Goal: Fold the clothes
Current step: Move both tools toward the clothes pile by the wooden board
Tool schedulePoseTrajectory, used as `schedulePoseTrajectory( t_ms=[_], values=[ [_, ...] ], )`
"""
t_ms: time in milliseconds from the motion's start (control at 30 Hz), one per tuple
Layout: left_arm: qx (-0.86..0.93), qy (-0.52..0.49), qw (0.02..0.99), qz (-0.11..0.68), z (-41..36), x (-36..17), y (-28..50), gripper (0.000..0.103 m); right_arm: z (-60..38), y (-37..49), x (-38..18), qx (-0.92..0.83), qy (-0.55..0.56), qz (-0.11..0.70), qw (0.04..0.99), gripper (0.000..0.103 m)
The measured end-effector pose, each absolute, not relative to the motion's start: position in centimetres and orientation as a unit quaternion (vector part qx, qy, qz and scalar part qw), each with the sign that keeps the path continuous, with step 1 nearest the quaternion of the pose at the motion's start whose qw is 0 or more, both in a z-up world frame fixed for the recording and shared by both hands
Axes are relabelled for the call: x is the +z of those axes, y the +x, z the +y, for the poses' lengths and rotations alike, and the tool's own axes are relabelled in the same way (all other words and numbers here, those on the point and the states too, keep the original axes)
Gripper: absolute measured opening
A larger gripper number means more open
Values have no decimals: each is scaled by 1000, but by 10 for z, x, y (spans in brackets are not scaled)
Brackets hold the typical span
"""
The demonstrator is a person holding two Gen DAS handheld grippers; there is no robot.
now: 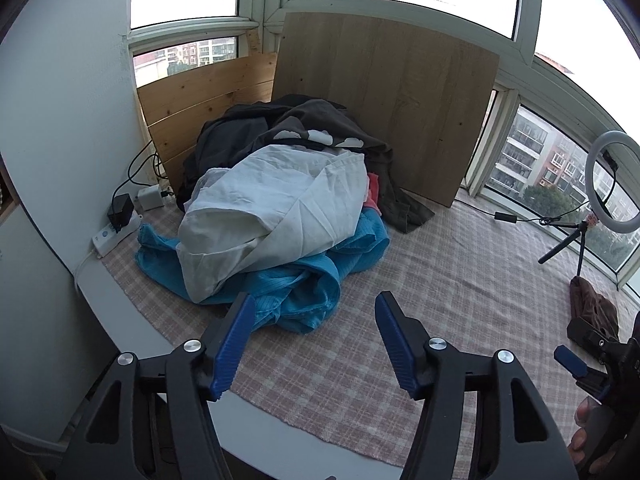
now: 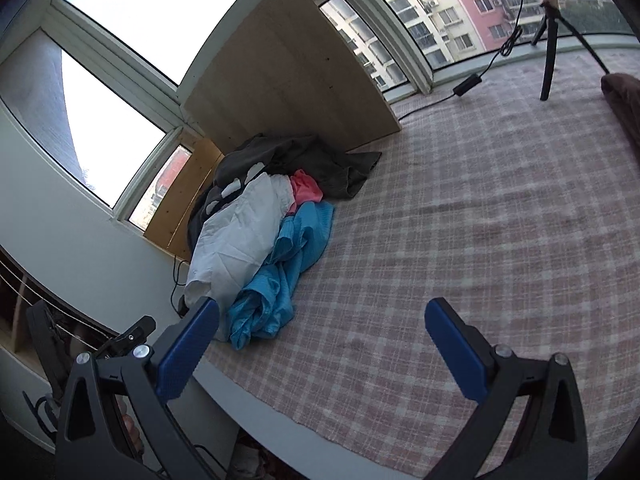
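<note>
A heap of clothes lies at the back left of the checked cloth [image 1: 440, 280]. A white garment [image 1: 272, 216] is on top, a blue one [image 1: 304, 284] spreads under it, and a dark grey one [image 1: 304, 120] lies behind with a pink piece [image 1: 373, 192] showing. My left gripper [image 1: 315, 300] is open just in front of the blue garment, nothing between its fingers. In the right wrist view the same white garment [image 2: 240, 232] and blue garment [image 2: 280, 276] lie ahead to the left. My right gripper [image 2: 323, 306] is open above bare checked cloth [image 2: 460, 200].
Wooden boards [image 1: 384, 100] lean against the windows behind the heap. A power strip with plugs [image 1: 112, 236] sits at the left wall. A ring light on a tripod [image 1: 612, 184] and a brown garment [image 1: 592, 304] stand at the right. The table's white edge [image 1: 132, 320] runs near left.
</note>
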State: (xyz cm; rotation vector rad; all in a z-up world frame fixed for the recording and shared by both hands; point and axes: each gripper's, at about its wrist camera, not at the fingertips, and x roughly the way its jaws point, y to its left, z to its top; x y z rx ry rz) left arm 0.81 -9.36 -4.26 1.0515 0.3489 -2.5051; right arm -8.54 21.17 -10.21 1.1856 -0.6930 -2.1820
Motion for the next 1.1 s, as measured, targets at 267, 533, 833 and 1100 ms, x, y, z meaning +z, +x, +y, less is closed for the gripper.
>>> schedulePoseTrajectory(
  t_ms=[267, 533, 833, 1100],
  values=[
    [-898, 351, 232, 128, -85, -28, 12, 62, 213, -92, -121, -785, 459, -296, 292, 103],
    [-905, 339, 228, 119, -68, -13, 8, 63, 218, -99, -123, -787, 466, -287, 285, 103],
    [-915, 325, 216, 103, -57, -5, 2, 61, 216, -99, -132, -762, 487, -292, 313, 103],
    [-914, 327, 220, 98, -55, -7, 0, 59, 213, -100, -116, -782, 478, -252, 310, 103]
  ],
)
